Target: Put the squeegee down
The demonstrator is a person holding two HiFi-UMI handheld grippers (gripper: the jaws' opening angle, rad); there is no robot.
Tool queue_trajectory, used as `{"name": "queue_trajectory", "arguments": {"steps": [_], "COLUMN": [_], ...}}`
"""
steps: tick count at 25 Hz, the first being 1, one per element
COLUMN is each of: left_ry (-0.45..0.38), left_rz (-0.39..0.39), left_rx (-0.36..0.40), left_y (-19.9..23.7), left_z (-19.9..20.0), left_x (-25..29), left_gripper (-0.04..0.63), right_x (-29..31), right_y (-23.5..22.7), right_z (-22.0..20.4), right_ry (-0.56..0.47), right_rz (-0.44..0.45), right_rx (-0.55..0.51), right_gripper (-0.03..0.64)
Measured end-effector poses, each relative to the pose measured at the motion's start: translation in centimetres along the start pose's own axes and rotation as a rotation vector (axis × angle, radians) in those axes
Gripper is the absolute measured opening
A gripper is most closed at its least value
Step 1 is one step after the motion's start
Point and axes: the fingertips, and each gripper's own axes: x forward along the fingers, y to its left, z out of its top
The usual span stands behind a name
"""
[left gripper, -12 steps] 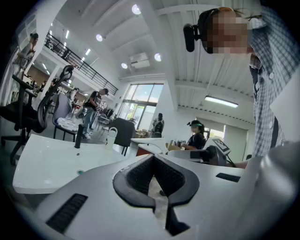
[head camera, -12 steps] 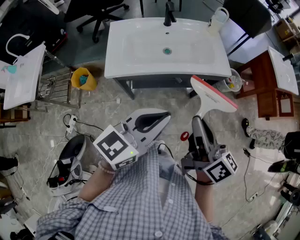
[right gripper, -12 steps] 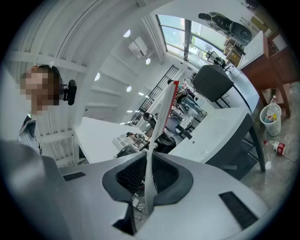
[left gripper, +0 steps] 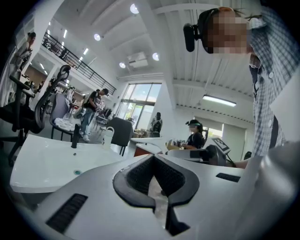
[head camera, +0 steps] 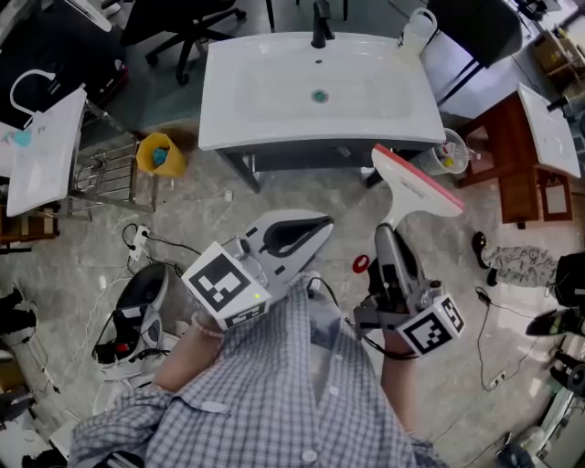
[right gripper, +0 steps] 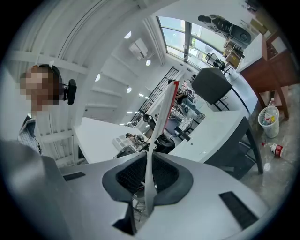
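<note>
The squeegee [head camera: 413, 189], white with a red blade edge, sticks out ahead of my right gripper [head camera: 391, 239], which is shut on its handle. It hangs in the air in front of the white sink's [head camera: 274, 110] front edge, above the floor. In the right gripper view the squeegee [right gripper: 160, 123] runs upward from between the dark pads [right gripper: 126, 180], blade end away from me. My left gripper [head camera: 325, 220] hovers to the left at about the same height, its jaws together with nothing in them. In the left gripper view the gripper [left gripper: 157, 190] faces the sink [left gripper: 42, 161].
A black faucet [head camera: 321, 22] and a white jug [head camera: 418, 33] stand at the sink's back. On the floor are a yellow bin [head camera: 161, 153], a clear bin of bottles [head camera: 449, 154], a red cap [head camera: 360, 265], cables and a dark device [head camera: 137, 306]. A wooden table [head camera: 514, 160] stands at right.
The head view has shifted slightly, so the sink sits a little higher and further left. Both grippers and the squeegee stay where they were.
</note>
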Motion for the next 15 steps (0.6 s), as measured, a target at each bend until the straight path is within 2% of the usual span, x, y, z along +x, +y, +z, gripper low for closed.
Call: {"name": "queue_trajectory", "arguments": {"steps": [9, 15], "left_ry": [0.003, 0.006], "left_rz": [0.016, 0.043], "left_rx": [0.018, 0.069], "left_y": [-1.9, -2.7], "left_z": [-0.3, -0.2], "left_x": [1.6, 3.0], "left_gripper": [0.006, 0.006], "right_x": [-2.4, -3.8], "right_y": [-1.6, -3.1], "right_z": [1.9, 2.6], "right_ry": [-0.022, -0.02], "right_rz": [0.007, 0.004], "right_rx": [0.008, 0.017], "right_gripper": [0.035, 0.035]}}
